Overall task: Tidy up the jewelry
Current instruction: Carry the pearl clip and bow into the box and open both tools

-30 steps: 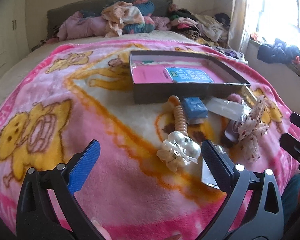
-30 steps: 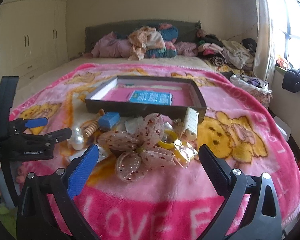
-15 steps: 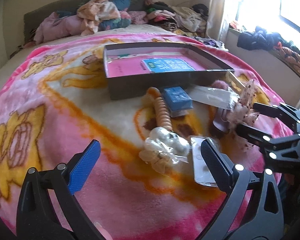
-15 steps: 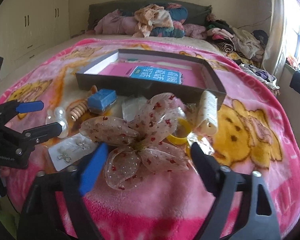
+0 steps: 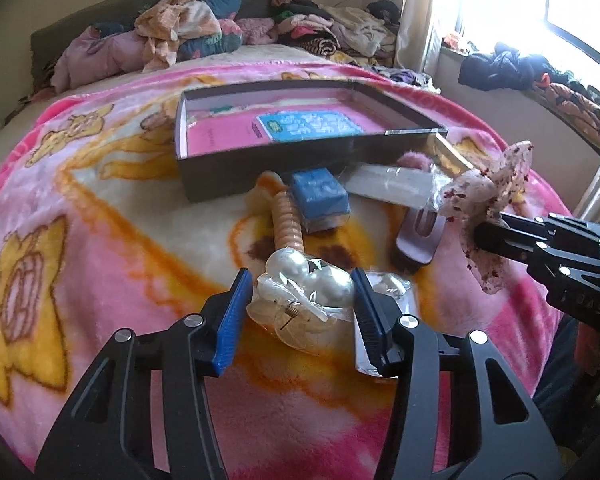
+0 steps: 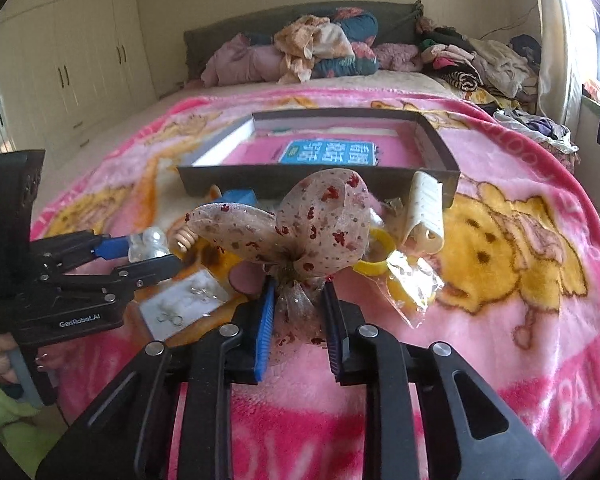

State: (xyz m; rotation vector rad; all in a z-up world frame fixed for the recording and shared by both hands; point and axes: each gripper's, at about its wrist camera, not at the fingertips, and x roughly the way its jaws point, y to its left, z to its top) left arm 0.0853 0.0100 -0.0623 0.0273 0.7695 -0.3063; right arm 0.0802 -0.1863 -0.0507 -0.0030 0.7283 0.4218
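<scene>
I have two grippers over a bed with a pink cartoon blanket (image 5: 100, 240). My left gripper (image 5: 300, 312) is closing its jaws on a bag of big pearls (image 5: 308, 284), a clear plastic bag that lies on the blanket, and the pads are right up against its sides. My right gripper (image 6: 298, 312) is closing its jaws too, and they squeeze the gathered middle of a sheer hair bow with red spots (image 6: 300, 224). The bow's loops stand up above the jaws. A dark flat box (image 5: 300, 160) with a pink inside sits farther back on the blanket, and it is open. Just in front of it lie a small blue box (image 5: 320, 196), a ribbed peach hair clip (image 5: 286, 224) and a lilac hair clip (image 5: 418, 236). A card with small earrings (image 6: 184, 304) lies between my two grippers. Near the bow are a yellow ring (image 6: 376, 252), a cream hair claw (image 6: 426, 212) and some crinkly clear wrap (image 6: 410, 284). Piles of clothes (image 6: 320, 48) lie at the head of the bed.
</scene>
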